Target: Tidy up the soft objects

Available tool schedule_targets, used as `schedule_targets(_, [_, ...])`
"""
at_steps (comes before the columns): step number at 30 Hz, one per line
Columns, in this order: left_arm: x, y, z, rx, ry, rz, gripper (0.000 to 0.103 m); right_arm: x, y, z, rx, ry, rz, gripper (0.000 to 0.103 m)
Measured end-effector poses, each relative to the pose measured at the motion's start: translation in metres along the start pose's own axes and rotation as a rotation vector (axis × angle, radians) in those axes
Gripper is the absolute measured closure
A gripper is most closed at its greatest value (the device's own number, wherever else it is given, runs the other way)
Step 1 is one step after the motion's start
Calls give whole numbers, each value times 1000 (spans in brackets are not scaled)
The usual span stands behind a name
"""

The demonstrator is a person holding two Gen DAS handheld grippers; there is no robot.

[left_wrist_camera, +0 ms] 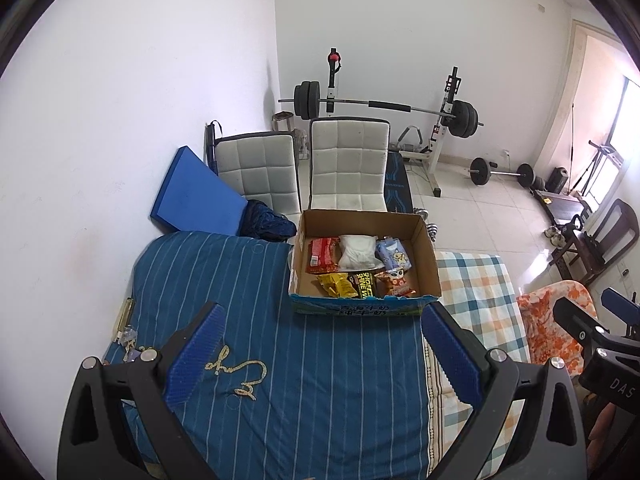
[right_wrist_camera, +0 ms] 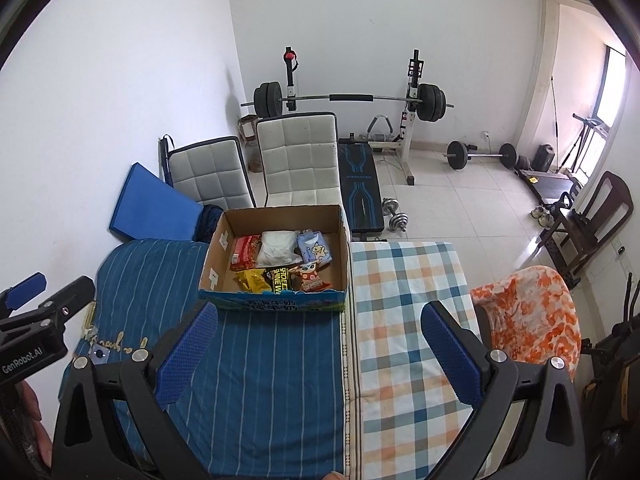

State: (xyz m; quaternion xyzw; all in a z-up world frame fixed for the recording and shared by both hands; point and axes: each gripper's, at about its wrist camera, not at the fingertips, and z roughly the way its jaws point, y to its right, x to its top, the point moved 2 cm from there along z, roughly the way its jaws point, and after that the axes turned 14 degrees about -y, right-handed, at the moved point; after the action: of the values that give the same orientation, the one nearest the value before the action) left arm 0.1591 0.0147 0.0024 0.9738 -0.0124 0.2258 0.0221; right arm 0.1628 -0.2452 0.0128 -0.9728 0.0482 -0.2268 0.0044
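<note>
An open cardboard box point(left_wrist_camera: 424, 248) point(right_wrist_camera: 218, 248) stands on the bed. It holds soft packs: a red packet point(left_wrist_camera: 322, 254) point(right_wrist_camera: 245, 252), a white pouch point(left_wrist_camera: 357, 251) point(right_wrist_camera: 278, 247), a light blue pack point(left_wrist_camera: 394, 254) point(right_wrist_camera: 315, 251), a yellow bag point(left_wrist_camera: 336, 284) point(right_wrist_camera: 251, 281), a black-and-yellow pack point(left_wrist_camera: 365, 284) and an orange cartoon snack bag point(left_wrist_camera: 396, 283) point(right_wrist_camera: 310, 276). My left gripper point(left_wrist_camera: 320, 354) is open and empty, above the blue striped sheet point(left_wrist_camera: 320, 380) in front of the box. My right gripper point(right_wrist_camera: 320, 354) is open and empty, over the seam beside the plaid sheet point(right_wrist_camera: 404, 320).
An orange-and-white cloth point(right_wrist_camera: 532, 316) point(left_wrist_camera: 554, 328) hangs at the bed's right edge. A gold chain point(left_wrist_camera: 236, 372) and small items lie on the striped sheet at left. Two white chairs point(right_wrist_camera: 298, 160), a blue mat point(right_wrist_camera: 154, 208) and a weight bench point(right_wrist_camera: 360, 184) stand behind the box.
</note>
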Motion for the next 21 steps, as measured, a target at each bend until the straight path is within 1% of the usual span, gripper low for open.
schedule_targets(10, [6,0,9,10,-4,-7,2,4,5,14,-15,-8,12,0])
schedule_targets(21, [6,-1,20,22,-17,-12,2,2,7,28,-17,-20,11,0])
